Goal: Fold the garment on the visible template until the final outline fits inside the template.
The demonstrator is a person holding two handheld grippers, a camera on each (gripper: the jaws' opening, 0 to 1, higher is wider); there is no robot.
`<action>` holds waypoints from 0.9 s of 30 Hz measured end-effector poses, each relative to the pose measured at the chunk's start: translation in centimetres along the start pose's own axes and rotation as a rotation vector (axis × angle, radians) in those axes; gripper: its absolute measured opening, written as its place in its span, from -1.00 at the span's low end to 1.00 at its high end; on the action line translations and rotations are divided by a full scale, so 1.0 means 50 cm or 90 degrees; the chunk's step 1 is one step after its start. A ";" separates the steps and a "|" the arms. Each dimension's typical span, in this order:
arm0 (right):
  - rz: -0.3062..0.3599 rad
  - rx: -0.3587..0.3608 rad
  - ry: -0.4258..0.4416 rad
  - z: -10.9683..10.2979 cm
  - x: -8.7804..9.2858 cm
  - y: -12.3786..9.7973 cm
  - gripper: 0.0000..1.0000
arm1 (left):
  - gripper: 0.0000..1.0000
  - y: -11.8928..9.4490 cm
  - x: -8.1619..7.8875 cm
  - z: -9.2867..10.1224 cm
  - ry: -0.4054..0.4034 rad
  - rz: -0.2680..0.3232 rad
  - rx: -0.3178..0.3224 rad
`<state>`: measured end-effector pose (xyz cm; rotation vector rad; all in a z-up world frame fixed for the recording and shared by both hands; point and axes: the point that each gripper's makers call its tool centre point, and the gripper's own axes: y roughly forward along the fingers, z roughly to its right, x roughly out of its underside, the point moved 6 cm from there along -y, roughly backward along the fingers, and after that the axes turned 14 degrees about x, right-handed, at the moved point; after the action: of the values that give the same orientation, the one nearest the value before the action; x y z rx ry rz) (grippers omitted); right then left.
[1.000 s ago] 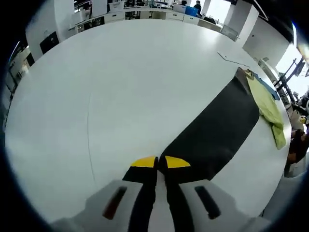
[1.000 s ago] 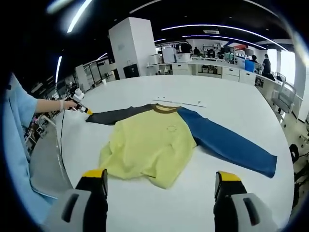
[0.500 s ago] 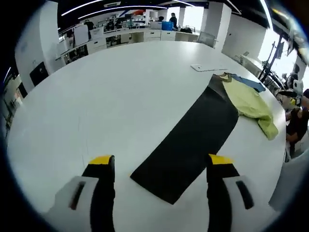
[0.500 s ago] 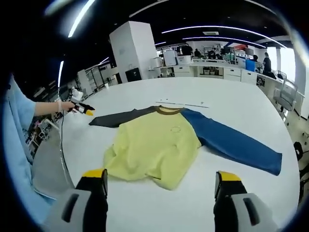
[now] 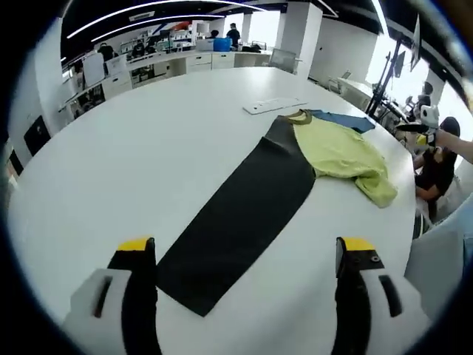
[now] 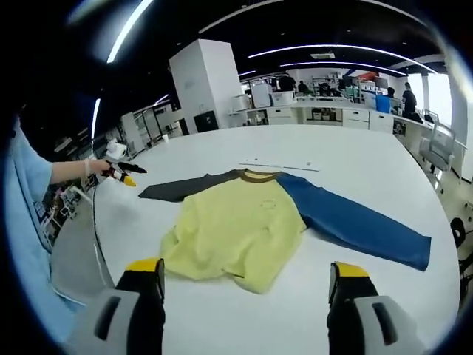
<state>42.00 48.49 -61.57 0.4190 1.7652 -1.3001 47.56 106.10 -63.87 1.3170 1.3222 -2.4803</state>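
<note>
We've got the left gripper spread wide with nothing in it, its 2 yellow-tipped jaws either side of the black sleeve end, off the cloth. The right gripper is wide apart and empty too, hanging near the yellow hem. The long-sleeve shirt lies flat on the white table: yellow body, black sleeve to the left, blue sleeve to the right, brown collar on the far side. There's a small chest mark we can't read. The thin template line past the collar is hard to make out.
</note>
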 end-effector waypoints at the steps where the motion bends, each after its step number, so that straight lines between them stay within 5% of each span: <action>1: 0.002 0.000 0.001 0.001 0.002 -0.003 0.86 | 0.97 0.001 -0.005 0.011 0.005 0.007 0.005; 13: 0.010 -0.007 -0.002 0.014 0.022 -0.038 0.83 | 0.81 0.060 -0.036 0.180 0.037 0.015 0.102; 27: 0.008 -0.031 -0.028 0.067 0.040 -0.051 0.81 | 0.63 0.130 -0.037 0.271 0.027 0.009 0.135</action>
<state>40.58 44.07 -61.84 0.3711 1.7519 -1.2464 42.33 91.89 -63.14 1.4206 1.0755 -2.6584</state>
